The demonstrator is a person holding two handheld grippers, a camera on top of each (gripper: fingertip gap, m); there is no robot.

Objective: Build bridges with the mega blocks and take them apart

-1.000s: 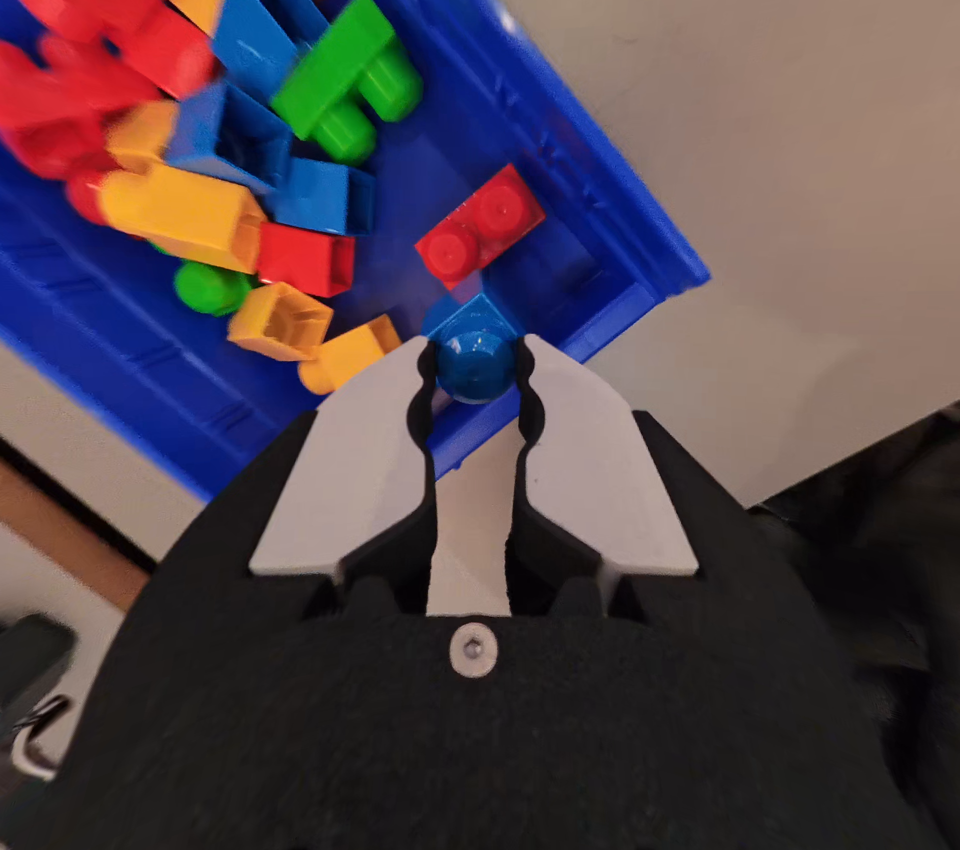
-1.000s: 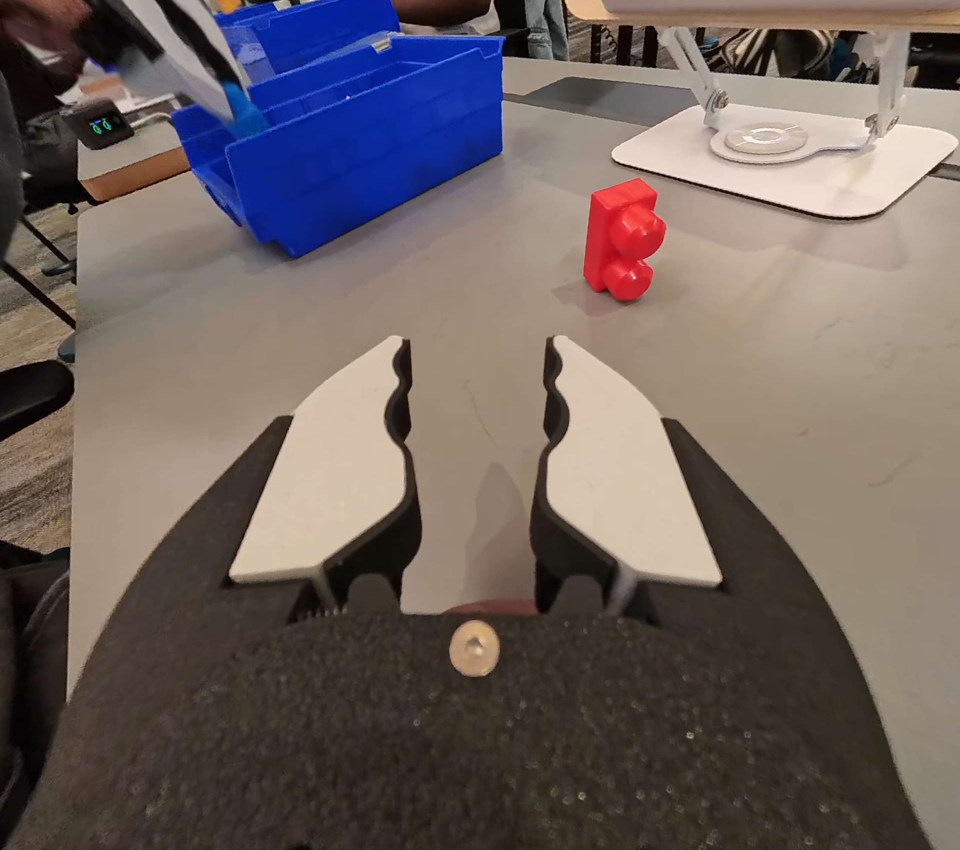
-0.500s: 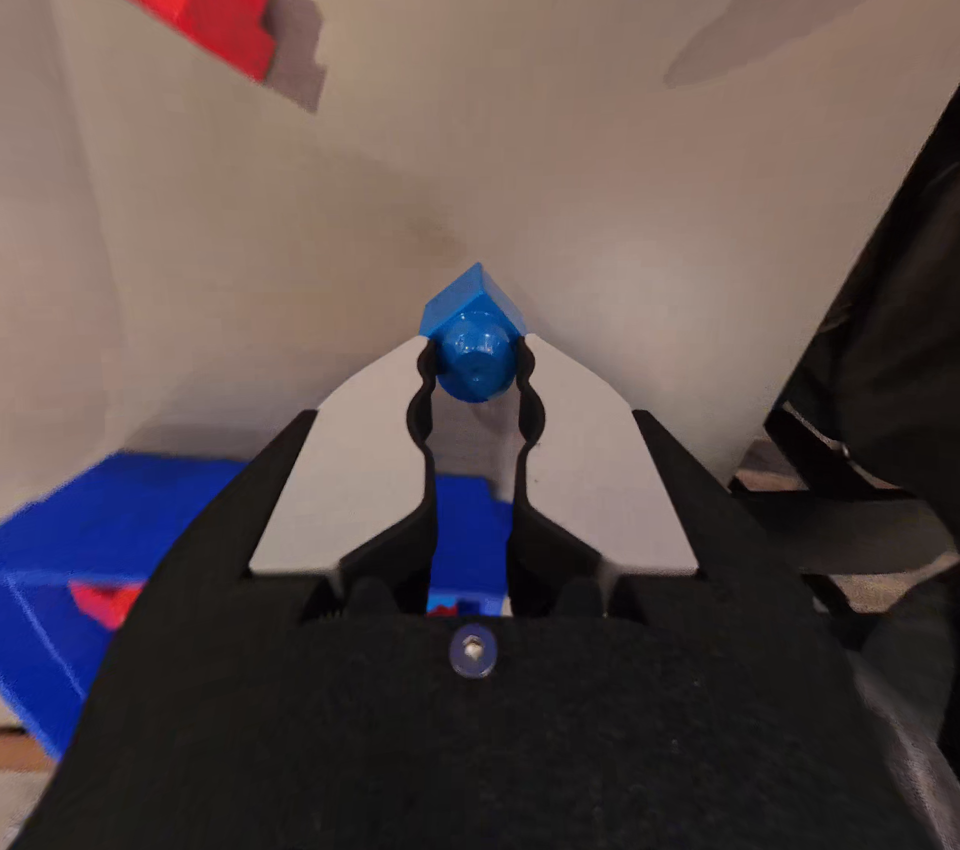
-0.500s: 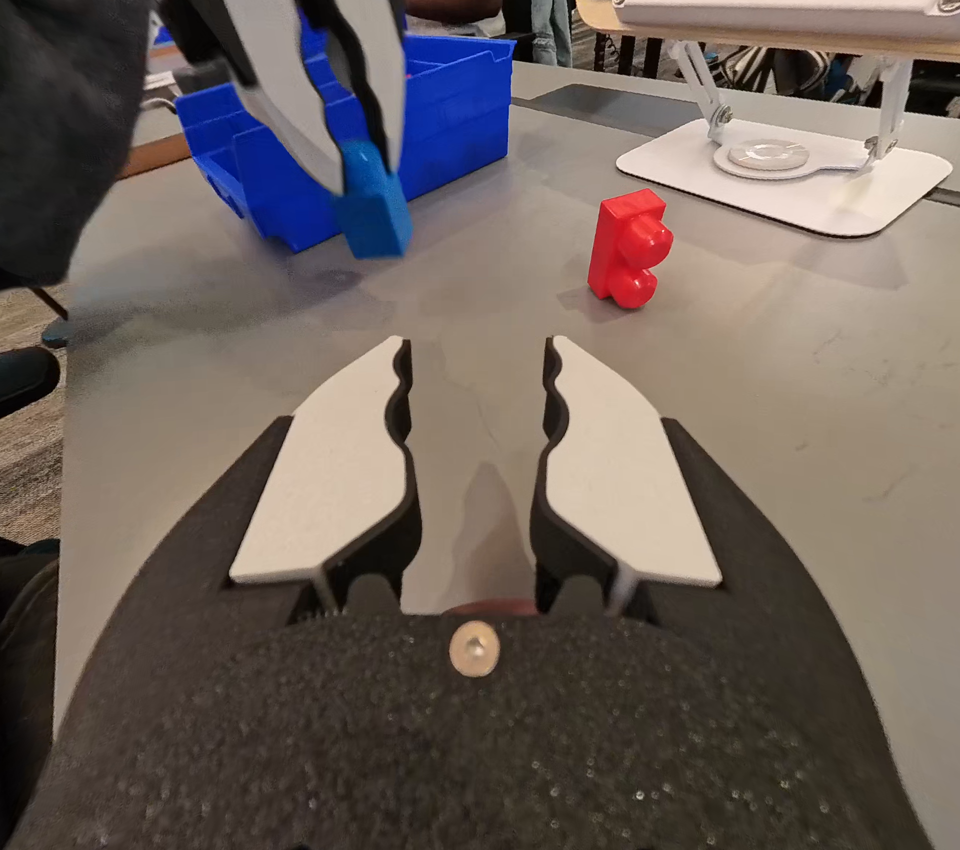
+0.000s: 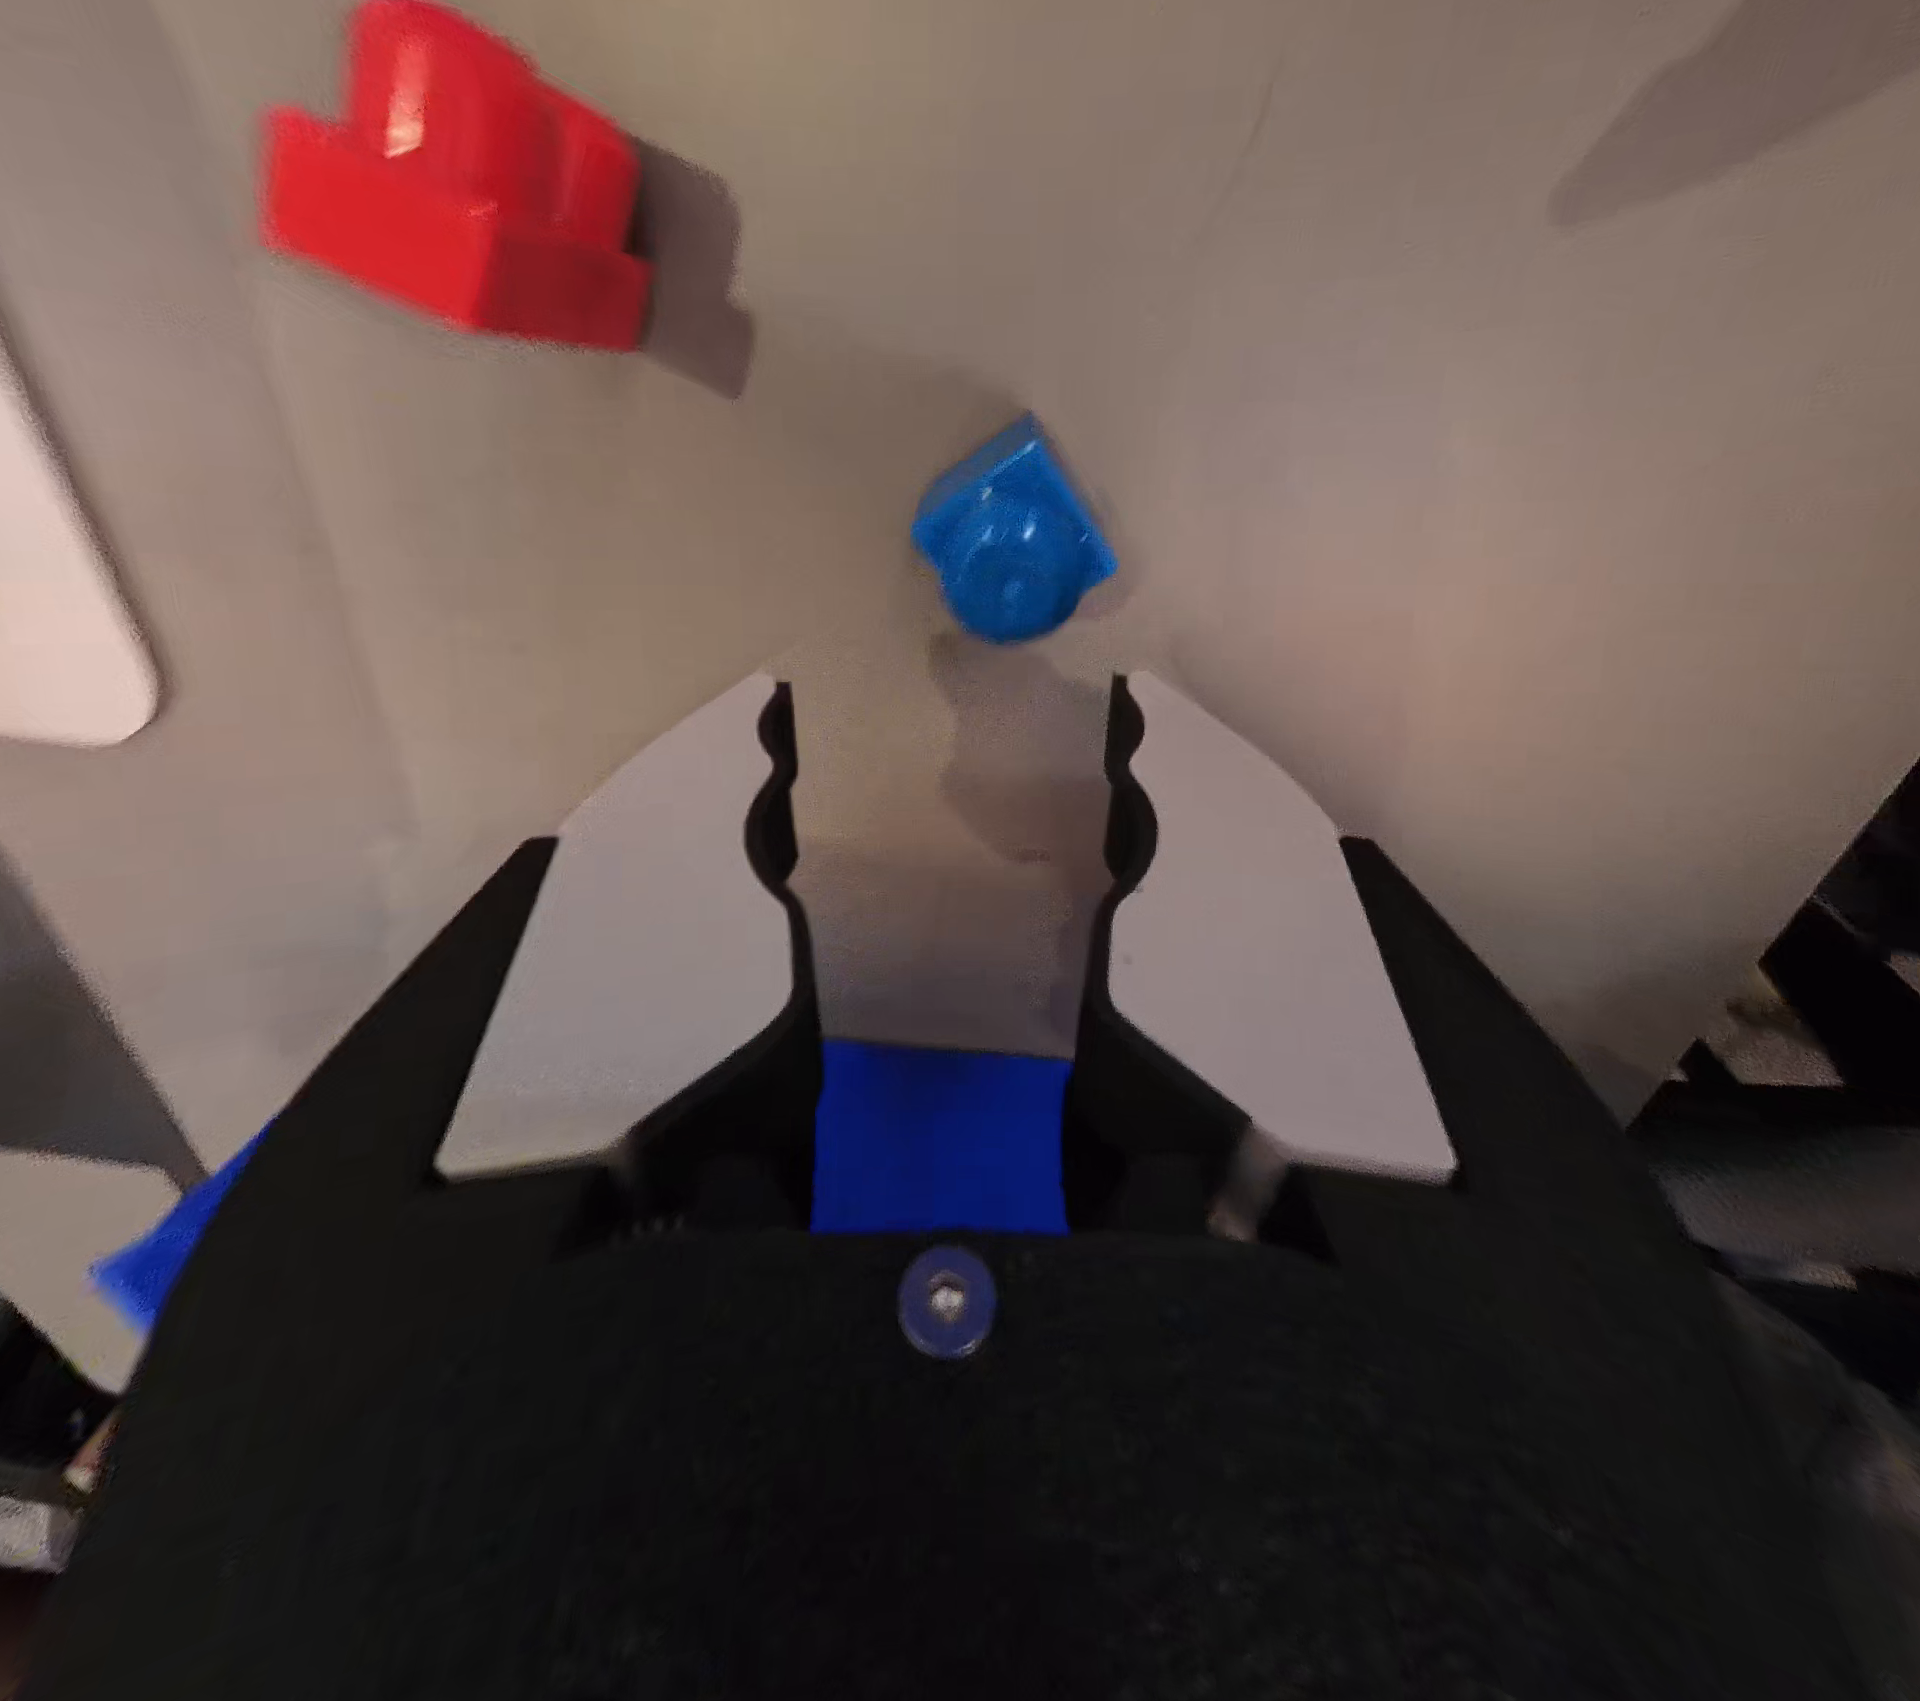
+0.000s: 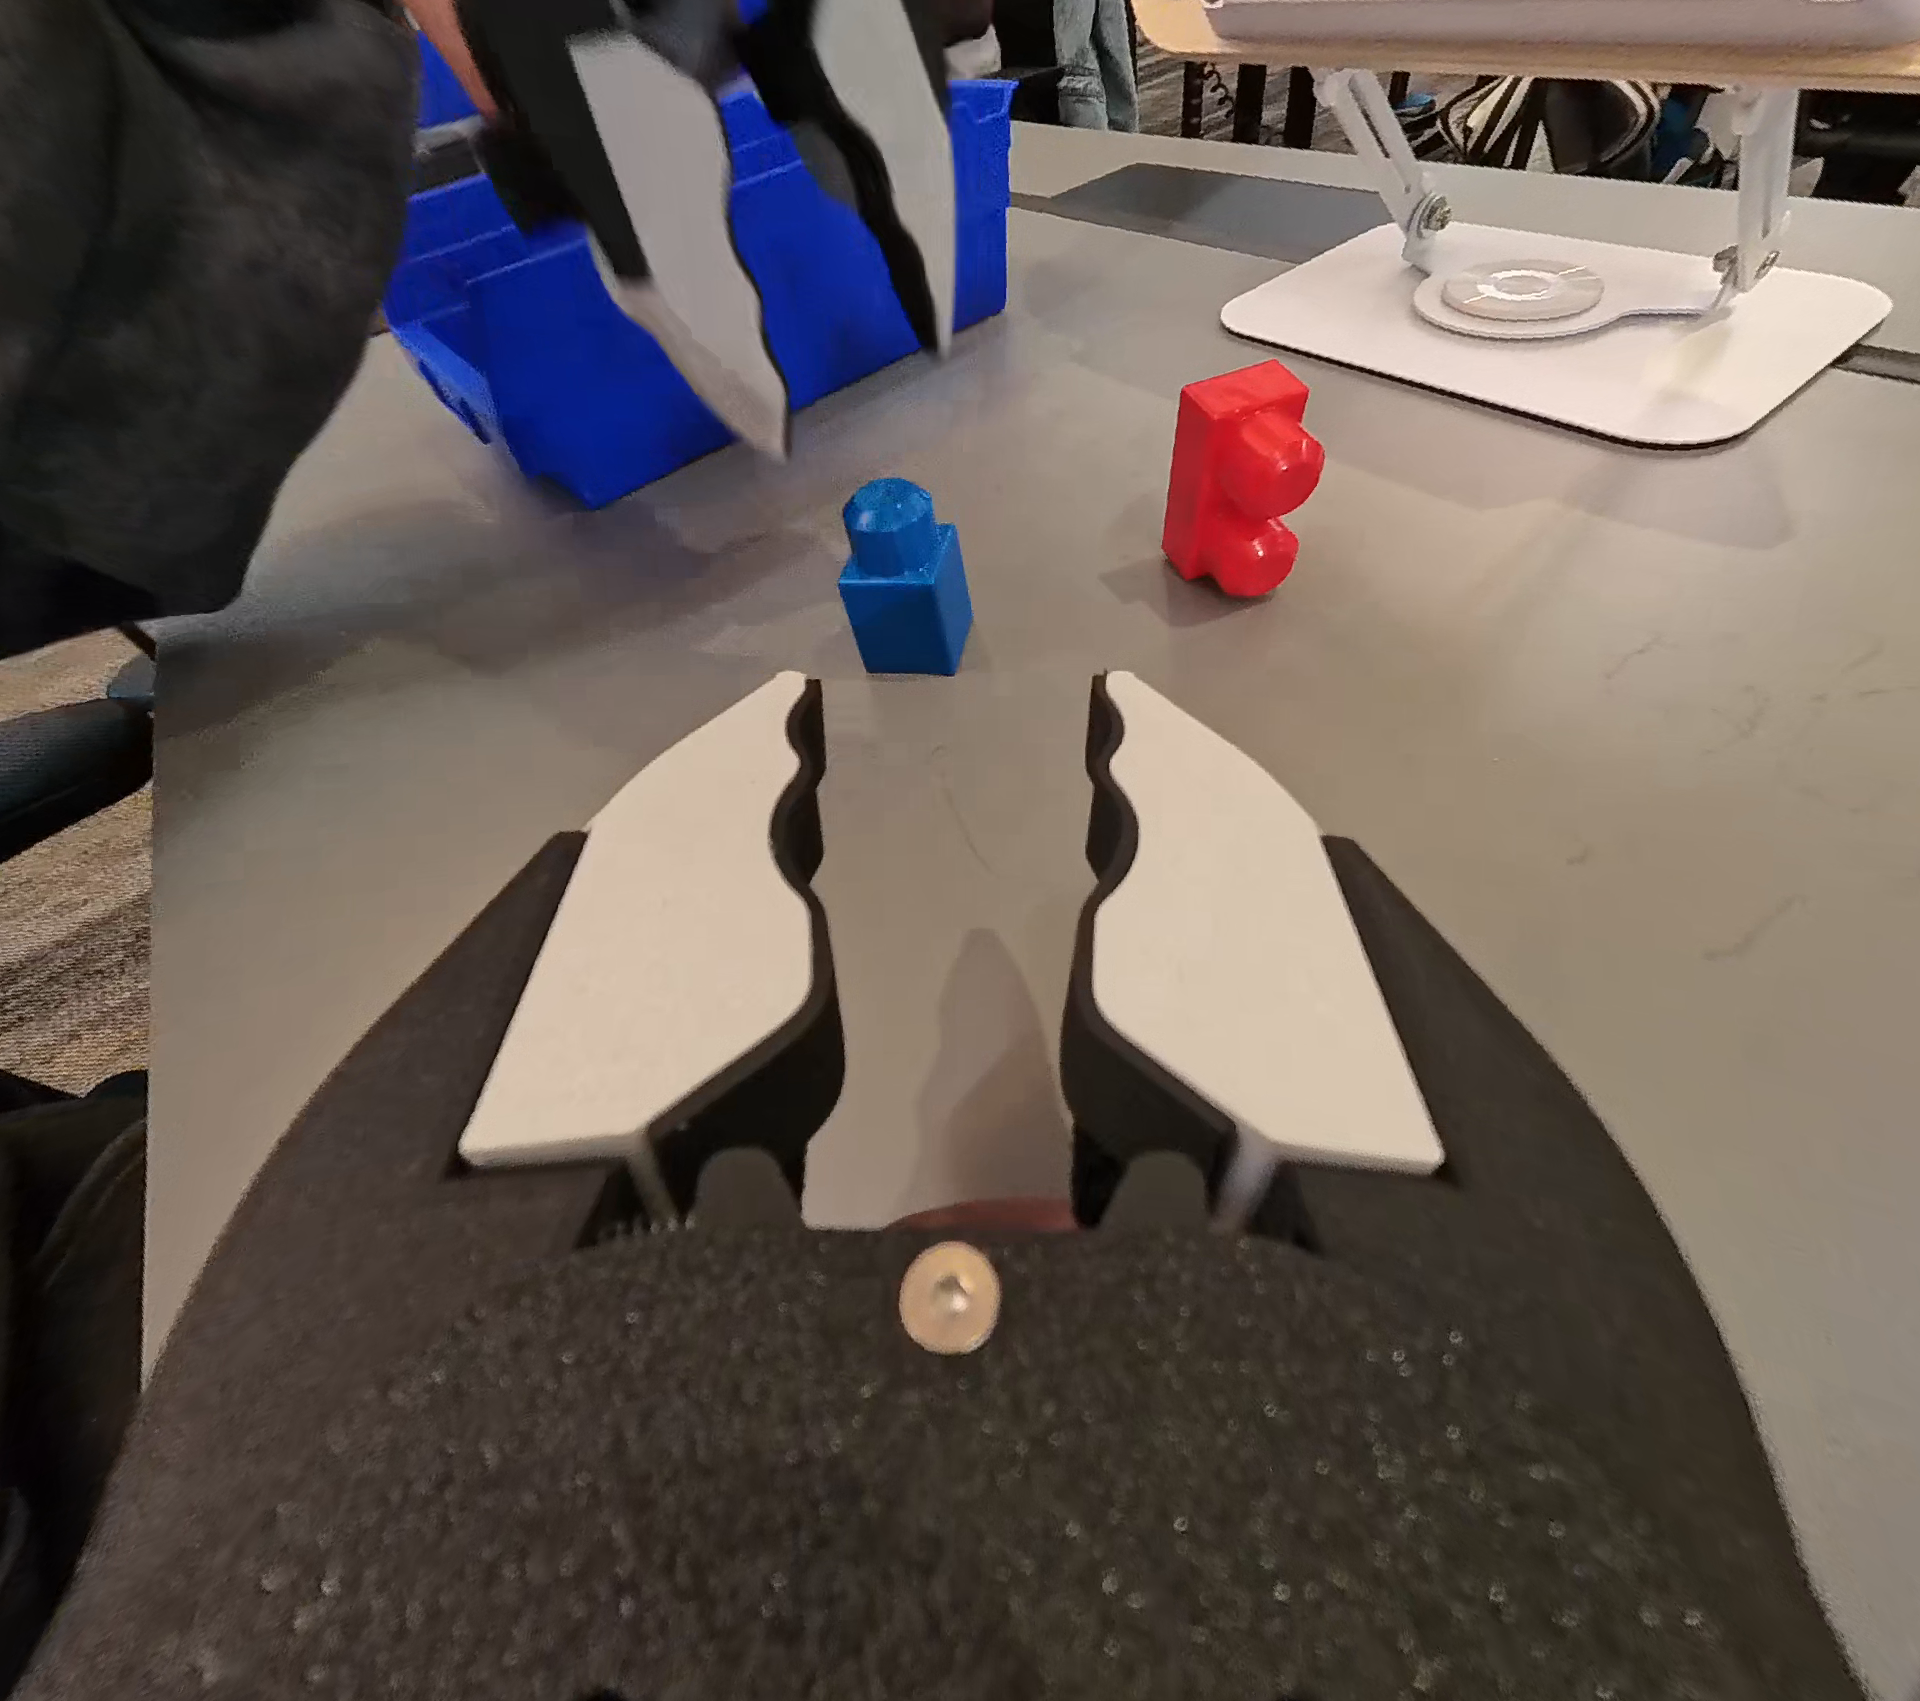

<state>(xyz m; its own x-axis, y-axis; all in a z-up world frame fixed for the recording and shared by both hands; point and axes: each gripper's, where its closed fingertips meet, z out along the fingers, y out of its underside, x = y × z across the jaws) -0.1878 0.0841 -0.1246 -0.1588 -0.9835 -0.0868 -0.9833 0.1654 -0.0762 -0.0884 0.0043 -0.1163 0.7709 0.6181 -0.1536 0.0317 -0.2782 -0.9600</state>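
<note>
- Left claw (image 6: 847, 394) hangs spread and empty above the blue one-stud block (image 6: 906, 586), which stands upright on the grey tabletop (image 6: 1558, 768).
- Right claw (image 6: 948, 695) is parted, holding nothing, low just before that block.
- Red two-stud block (image 6: 1236, 482) lies on its side nearby.
- Best: fetch a second single from the blue bin (image 6: 582, 363) and seat it touching the first.
- Open tabletop lies right; the stand base (image 6: 1558, 363) bounds the far side.

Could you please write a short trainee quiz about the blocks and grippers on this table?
1. True or false: the left gripper holds the blue block.
2. How many studs does the red block have: A one, B two, C four?
3. How does the blue block stand on the table?

Key: 1. False; its fingers are open, above the block. 2. B. 3. Upright, stud up, apart from the red block, which lies with its studs sideways. The right gripper is open too.
</note>
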